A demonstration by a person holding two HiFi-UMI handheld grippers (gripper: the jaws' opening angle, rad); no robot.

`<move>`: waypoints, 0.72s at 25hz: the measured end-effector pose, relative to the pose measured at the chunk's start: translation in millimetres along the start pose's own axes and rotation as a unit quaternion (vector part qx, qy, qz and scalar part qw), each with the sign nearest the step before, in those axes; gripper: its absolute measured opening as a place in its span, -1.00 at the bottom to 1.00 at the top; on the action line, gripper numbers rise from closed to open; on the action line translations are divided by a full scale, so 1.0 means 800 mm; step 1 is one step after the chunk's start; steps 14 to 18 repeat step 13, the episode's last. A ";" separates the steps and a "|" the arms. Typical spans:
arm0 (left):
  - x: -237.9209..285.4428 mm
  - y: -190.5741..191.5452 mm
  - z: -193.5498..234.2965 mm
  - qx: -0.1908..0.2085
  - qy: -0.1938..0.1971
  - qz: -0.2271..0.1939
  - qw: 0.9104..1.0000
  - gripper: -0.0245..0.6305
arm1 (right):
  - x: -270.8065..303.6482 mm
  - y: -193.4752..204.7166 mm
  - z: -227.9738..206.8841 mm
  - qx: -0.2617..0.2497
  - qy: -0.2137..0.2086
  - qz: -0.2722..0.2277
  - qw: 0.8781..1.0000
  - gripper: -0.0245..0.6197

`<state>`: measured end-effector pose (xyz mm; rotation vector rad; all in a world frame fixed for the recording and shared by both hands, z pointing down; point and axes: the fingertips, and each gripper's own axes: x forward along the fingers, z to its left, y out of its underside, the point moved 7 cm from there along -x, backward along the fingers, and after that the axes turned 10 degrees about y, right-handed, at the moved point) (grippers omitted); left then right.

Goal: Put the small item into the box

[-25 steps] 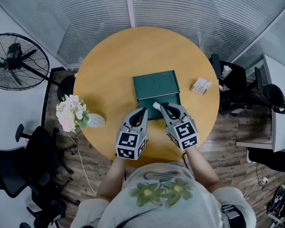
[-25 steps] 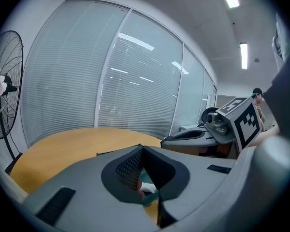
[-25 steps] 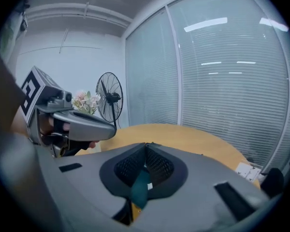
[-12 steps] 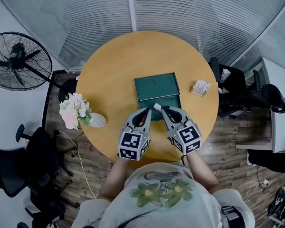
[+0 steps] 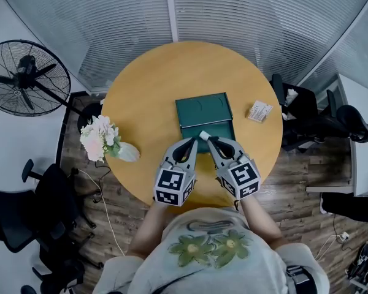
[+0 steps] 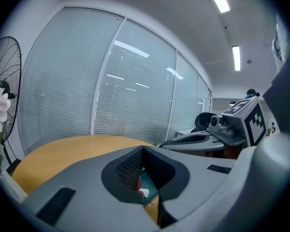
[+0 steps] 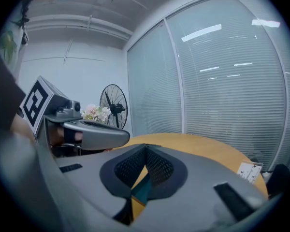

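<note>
A flat dark green box (image 5: 202,110) lies open in the middle of the round wooden table (image 5: 147,84). At its near edge a small white item (image 5: 203,136) rests on the green surface; it also shows low in the left gripper view as the white item (image 6: 143,193). My right gripper (image 5: 210,141) is shut, its tips right beside the item; its own view shows the right gripper (image 7: 146,149) with nothing between the pads. My left gripper (image 5: 189,142) sits just left of the item, and the left gripper (image 6: 143,150) has its tips together, empty.
A small white printed pack (image 5: 260,111) lies on the table's right side. A vase of pale flowers (image 5: 101,141) stands at the left rim. A floor fan (image 5: 24,78) is off to the left, and office chairs (image 5: 306,112) crowd the right.
Hardly anything: the head view has drifted slightly, and both grippers have stayed at the box's near edge beside the white item.
</note>
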<state>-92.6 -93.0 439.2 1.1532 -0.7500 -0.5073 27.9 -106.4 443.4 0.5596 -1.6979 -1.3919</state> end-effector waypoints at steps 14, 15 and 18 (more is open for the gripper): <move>-0.012 0.001 -0.013 0.006 0.005 0.000 1.000 -0.93 | -0.018 -0.003 0.012 0.002 -0.006 -0.009 1.000 -0.91; -0.012 0.001 -0.013 0.006 0.005 0.000 1.000 -0.93 | -0.018 -0.003 0.012 0.002 -0.006 -0.009 1.000 -0.91; -0.012 0.001 -0.013 0.006 0.005 0.000 1.000 -0.93 | -0.018 -0.003 0.012 0.002 -0.006 -0.009 1.000 -0.91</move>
